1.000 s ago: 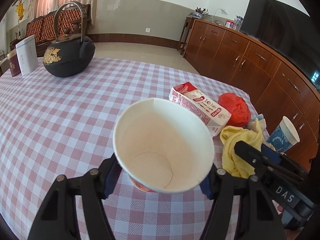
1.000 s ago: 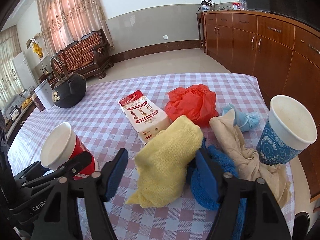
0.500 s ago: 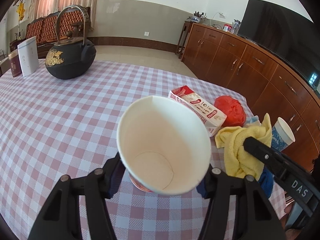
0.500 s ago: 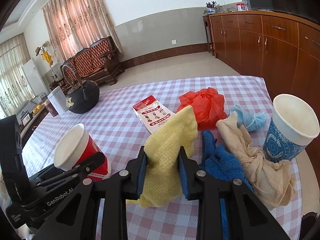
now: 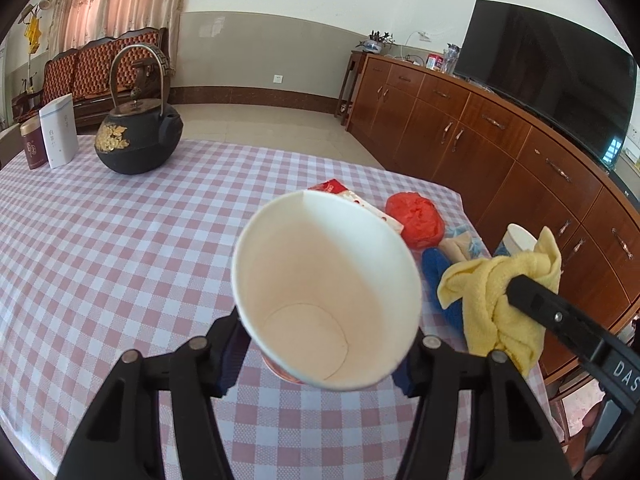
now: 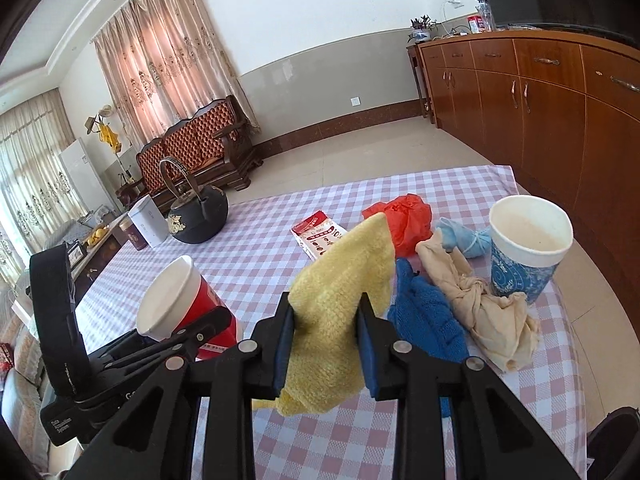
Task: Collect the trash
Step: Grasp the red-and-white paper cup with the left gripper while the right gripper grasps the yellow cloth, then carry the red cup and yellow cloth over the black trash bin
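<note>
Between the fingers of the left gripper (image 5: 324,354) a red paper cup (image 5: 326,292) is clamped, mouth tilted toward the lens — its wide white inside hides most of the snack packet (image 5: 352,198) behind it and its own red wall nearly entirely. Close by, the right gripper (image 6: 325,322) is pressed shut on a yellow cloth (image 6: 340,300), lifted off the checked counter (image 6: 272,240); the cloth's lower end sags below the fingers, and its bulk covers part of the packet and the red plastic bag (image 6: 406,220). Just beside it lie a blue cloth (image 6: 428,316), partly behind the right finger, and a knotted beige rag (image 6: 476,296). Farther right stands a blue-patterned cup (image 6: 526,248) — whether anything is inside is hard to tell. Beyond, a pale blue bundle (image 6: 464,238) is half hidden by the rag. Far back sits a black teapot (image 5: 138,138).
</note>
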{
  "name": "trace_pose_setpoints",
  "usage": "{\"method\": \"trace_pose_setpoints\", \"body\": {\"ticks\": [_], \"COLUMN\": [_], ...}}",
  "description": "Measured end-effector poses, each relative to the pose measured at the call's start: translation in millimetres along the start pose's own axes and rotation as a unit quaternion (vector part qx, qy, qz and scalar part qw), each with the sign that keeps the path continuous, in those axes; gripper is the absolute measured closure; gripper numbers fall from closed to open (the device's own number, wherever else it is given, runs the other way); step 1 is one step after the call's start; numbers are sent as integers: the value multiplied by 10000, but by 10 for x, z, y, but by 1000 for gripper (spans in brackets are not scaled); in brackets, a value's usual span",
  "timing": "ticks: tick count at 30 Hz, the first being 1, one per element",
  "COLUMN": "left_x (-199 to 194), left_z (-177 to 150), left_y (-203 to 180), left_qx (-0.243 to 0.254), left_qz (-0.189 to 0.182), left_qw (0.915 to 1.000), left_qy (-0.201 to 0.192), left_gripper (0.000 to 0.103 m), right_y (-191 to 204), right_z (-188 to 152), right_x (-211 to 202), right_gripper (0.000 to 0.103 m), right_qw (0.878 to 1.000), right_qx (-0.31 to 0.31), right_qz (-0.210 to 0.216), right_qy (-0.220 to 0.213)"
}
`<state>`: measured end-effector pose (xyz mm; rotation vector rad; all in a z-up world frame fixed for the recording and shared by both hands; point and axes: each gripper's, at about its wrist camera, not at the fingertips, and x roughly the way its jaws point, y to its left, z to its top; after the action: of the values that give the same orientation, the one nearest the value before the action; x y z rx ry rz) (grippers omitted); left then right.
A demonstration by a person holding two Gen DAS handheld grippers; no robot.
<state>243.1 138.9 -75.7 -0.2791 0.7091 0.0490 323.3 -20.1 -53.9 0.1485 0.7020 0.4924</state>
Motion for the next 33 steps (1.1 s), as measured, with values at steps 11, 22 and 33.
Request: {"method": "trace_pose_setpoints", "body": {"ticks": [11, 22, 33], "left_x": [-223, -255, -198], "left_z": [-141, -335, -595], "left_y": [-396, -1133, -2137], "left_qx": [250, 703, 1317], "left_qz": [-311, -850, -1668], "left_qw": [9992, 9936, 9755], "left_qy": [32, 235, 574], "left_gripper": [43, 43, 43], "right_y": [-196, -741, -1616], "right_z": [-312, -451, -724], "right_x": [-483, -1072, -1750], "right_gripper": [71, 71, 72], "right_qw": [9997, 9960, 9798], "right_qx": [144, 642, 1341], "right_qz": [-177, -592, -1407], "right_qy": [83, -212, -473]}}
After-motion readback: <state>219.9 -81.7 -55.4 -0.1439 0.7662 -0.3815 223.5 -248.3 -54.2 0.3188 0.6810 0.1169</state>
